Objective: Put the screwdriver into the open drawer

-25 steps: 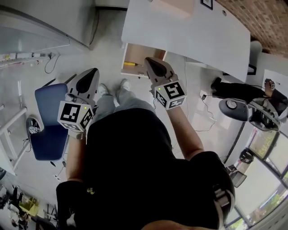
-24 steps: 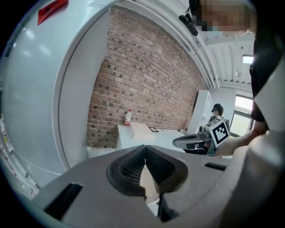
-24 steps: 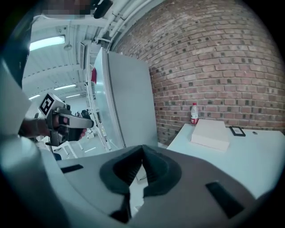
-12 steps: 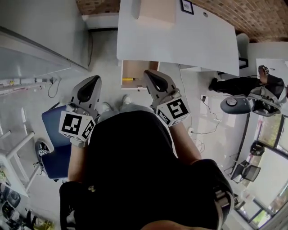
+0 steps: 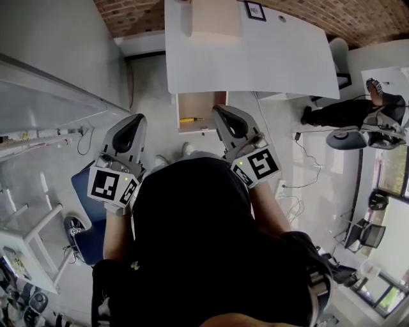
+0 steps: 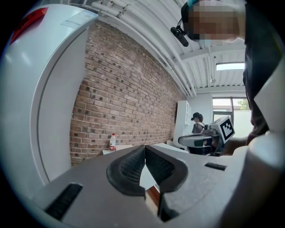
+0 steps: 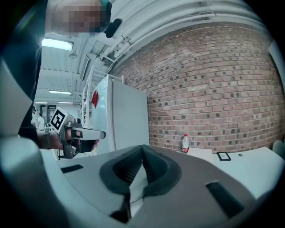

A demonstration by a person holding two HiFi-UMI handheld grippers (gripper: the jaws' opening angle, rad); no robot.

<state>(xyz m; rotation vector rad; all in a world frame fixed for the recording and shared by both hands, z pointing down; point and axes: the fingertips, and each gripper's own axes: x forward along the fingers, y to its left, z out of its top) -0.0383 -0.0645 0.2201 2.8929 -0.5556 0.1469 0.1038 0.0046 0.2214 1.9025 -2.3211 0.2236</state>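
Note:
A yellow-handled screwdriver (image 5: 190, 119) lies inside the open wooden drawer (image 5: 203, 102) under the white desk (image 5: 255, 57). Neither gripper touches it. In the head view my left gripper (image 5: 135, 119) is held up to the left of the drawer, and my right gripper (image 5: 221, 111) hangs over the drawer's right edge. Both point roughly level toward the brick wall. In the left gripper view the left gripper (image 6: 145, 149) has its pads pressed together with nothing between them. The right gripper (image 7: 142, 148) is likewise shut and empty.
A cardboard box (image 5: 216, 18) and a small framed item (image 5: 255, 10) sit on the desk, with a water bottle (image 7: 185, 143) at its far end. A blue chair (image 5: 82, 188) stands at the left, a white cabinet (image 7: 122, 120) beyond it. Another person (image 5: 348, 110) stands at the right.
Both grippers have risen and tilted up toward level. In the head view the drawer and desk have slid lower in the picture. The screwdriver stays in the drawer.

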